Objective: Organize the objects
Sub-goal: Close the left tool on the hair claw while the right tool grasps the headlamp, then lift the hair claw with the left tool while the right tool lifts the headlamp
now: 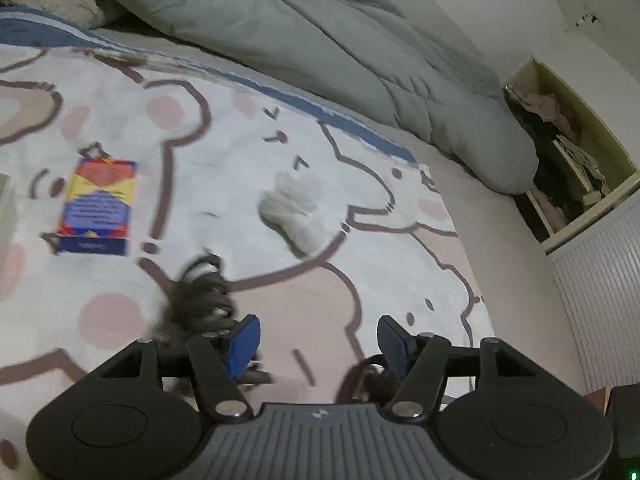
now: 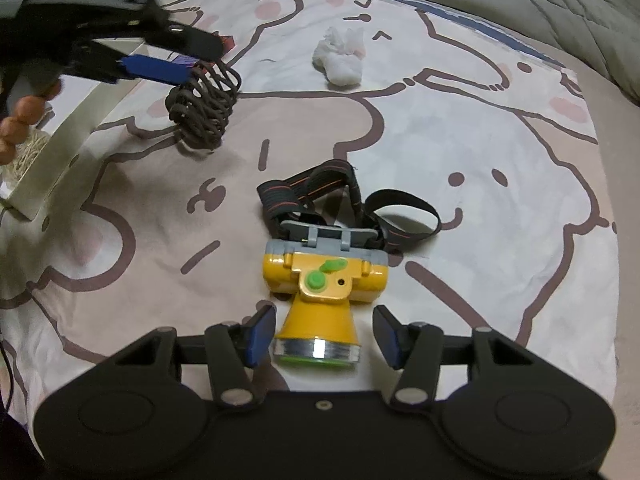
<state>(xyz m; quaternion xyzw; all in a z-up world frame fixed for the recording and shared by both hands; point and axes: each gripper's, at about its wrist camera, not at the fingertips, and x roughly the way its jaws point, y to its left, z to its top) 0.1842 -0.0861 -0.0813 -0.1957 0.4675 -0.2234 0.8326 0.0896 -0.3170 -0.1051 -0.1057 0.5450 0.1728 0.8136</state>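
Left gripper (image 2: 176, 68): spread, beside dark coiled cord bundle (image 2: 204, 108), far left.
Right gripper (image 2: 324, 336): spread, straddling yellow plastic headlamp (image 2: 324, 280), near centre.
Progress: early; crumpled white tissue (image 2: 340, 58) far, untouched.

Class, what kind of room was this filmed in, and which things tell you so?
Probably a bedroom: the work surface is a bed with a cartoon-bear sheet, a grey-green duvet bunched behind it, and an open drawer of clothes beside it.

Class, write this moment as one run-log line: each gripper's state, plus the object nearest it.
left gripper: open, beside dark coiled cord | right gripper: open, straddling yellow headlamp | nothing gripped
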